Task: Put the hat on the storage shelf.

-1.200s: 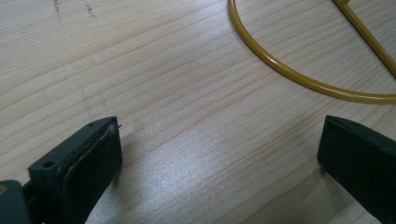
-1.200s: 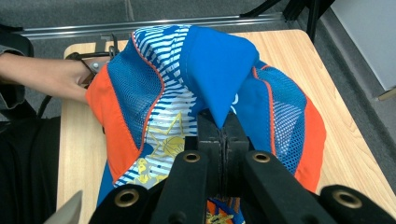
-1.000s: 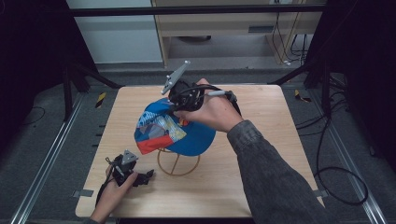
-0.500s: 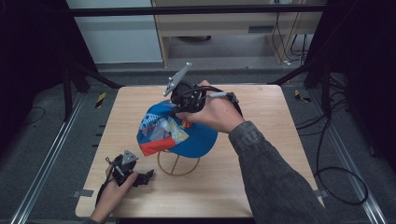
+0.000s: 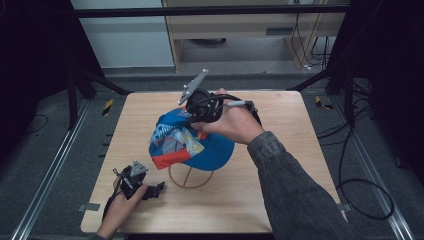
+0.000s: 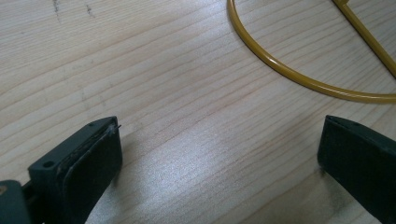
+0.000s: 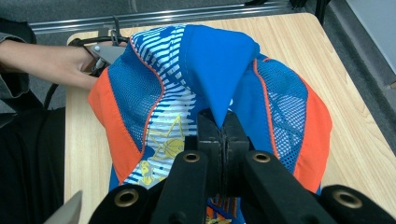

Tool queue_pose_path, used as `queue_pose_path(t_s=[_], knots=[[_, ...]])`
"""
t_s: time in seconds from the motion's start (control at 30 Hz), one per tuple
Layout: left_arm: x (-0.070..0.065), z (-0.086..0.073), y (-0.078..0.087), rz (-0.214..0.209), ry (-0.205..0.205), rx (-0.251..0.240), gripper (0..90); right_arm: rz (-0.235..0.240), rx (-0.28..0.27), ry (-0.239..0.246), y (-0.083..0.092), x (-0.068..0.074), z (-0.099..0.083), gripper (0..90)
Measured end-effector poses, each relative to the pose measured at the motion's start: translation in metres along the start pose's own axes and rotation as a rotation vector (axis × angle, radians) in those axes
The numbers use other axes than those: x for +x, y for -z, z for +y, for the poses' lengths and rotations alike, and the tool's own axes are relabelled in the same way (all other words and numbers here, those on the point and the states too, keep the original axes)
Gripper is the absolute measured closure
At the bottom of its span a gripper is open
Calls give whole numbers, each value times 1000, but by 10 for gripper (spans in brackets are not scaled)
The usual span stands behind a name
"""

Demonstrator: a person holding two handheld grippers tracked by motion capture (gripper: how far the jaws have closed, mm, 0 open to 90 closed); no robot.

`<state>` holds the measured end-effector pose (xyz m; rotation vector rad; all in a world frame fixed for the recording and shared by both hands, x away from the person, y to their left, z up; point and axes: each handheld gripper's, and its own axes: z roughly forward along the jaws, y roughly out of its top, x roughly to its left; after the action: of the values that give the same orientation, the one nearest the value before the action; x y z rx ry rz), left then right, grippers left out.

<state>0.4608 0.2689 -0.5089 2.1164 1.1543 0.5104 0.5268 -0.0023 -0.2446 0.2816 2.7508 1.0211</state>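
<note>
Right gripper clamped tight on a pinched fold of the blue cap, held above the yellow wire stand mid-table. Left gripper wide open, nothing between pads, low over bare wood just beside the stand's ring. No legible writing on cap; yellow basketball print only.

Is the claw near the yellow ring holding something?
No, the left claw is wide open over bare table, and the yellow ring lies beyond it, untouched.
</note>
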Motion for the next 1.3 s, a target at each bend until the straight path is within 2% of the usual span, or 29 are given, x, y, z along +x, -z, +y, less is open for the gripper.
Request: queue_pose_path(t_s=[0.63, 0.73, 0.77, 0.87, 0.97, 1.3], knots=[[0, 0, 0, -3, -2, 1, 0, 1, -1, -11, 1, 0, -2, 841], [0, 0, 0, -3, -2, 1, 0, 7, -4, -8, 1, 0, -2, 765], [0, 0, 0, -3, -2, 1, 0, 7, -4, -8, 1, 0, -2, 765], [0, 0, 0, -4, -2, 1, 0, -9, -12, -11, 3, 1, -2, 613], [0, 0, 0, -3, -2, 1, 0, -26, -12, -20, 3, 0, -3, 532], [0, 0, 0, -3, -2, 1, 0, -31, -12, -28, 2, 0, -3, 410]])
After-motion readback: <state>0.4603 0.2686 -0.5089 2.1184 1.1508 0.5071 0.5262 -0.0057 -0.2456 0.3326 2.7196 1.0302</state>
